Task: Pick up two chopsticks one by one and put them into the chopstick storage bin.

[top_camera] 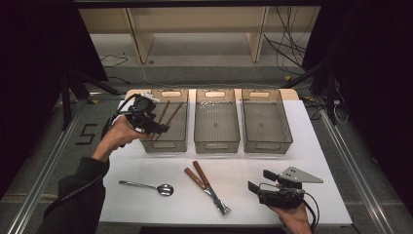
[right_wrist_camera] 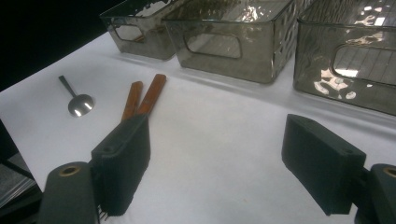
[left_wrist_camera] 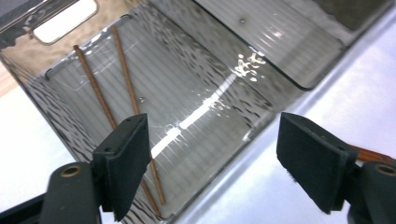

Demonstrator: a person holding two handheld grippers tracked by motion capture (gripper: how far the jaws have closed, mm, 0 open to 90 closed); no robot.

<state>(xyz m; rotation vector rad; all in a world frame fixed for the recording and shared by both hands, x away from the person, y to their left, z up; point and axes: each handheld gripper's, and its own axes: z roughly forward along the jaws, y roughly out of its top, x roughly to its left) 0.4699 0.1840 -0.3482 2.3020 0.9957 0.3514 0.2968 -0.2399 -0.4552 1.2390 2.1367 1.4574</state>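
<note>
My left gripper [top_camera: 159, 128] hangs over the near end of the left smoky plastic bin [top_camera: 163, 145], held by a hand coming from the left. In the left gripper view its jaws [left_wrist_camera: 212, 135] stand open with nothing between them. Below them two brown chopsticks [left_wrist_camera: 126, 74] lie on the floor of the bin [left_wrist_camera: 51, 112]; the high view shows the chopsticks [top_camera: 168, 114] slanting inside it. My right gripper [top_camera: 261, 180] rests low at the table's front right, open and empty [right_wrist_camera: 217, 140], pointing toward the cutlery.
Two wooden-handled forks [top_camera: 204, 183] [right_wrist_camera: 144, 95] lie crossed at the front middle of the white table [top_camera: 146, 204], with a metal spoon [top_camera: 156, 186] [right_wrist_camera: 79, 102] to their left. A middle bin [top_camera: 216, 144] and a right bin [top_camera: 268, 145] stand beside the left one.
</note>
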